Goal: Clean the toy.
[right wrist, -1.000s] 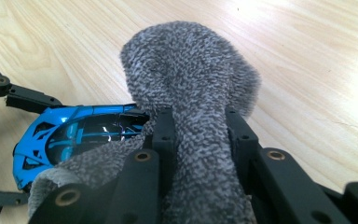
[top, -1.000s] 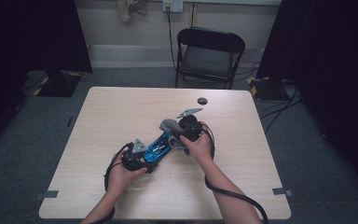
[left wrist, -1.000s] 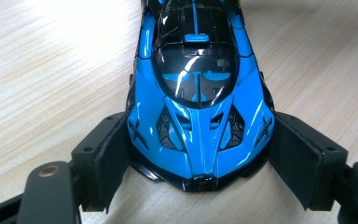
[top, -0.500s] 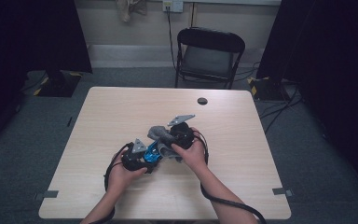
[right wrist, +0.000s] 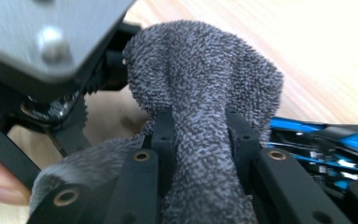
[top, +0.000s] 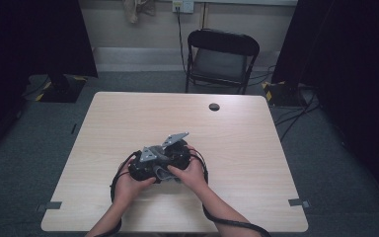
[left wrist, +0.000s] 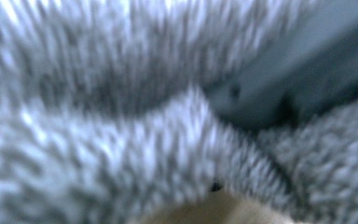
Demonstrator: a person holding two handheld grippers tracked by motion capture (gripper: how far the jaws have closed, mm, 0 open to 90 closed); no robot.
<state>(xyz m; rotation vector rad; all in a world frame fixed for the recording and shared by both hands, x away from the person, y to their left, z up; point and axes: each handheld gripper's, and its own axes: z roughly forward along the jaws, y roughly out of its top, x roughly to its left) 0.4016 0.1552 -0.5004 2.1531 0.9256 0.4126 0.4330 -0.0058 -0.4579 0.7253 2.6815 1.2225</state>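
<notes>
A grey towel (right wrist: 200, 93) is sitting bunched between the two grippers over the near middle of the table (top: 256, 148). The right gripper (right wrist: 200, 135) is pinching a fold of it tightly. The left gripper (top: 140, 170) is pressing close against the towel; whether its jaws grip it, I cannot tell.

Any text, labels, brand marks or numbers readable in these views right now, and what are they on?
None can be read.
Grey towel: plain pile, no tag or print in sight.
Right gripper, shut on the towel: bare black jaws, no markings.
Left gripper: its grey plate carries no lettering.
Table: bare wood grain; the dark round spot has no writing.
Wall outlet: too small to tell.
Left gripper view: blurred towel, no text.
</notes>
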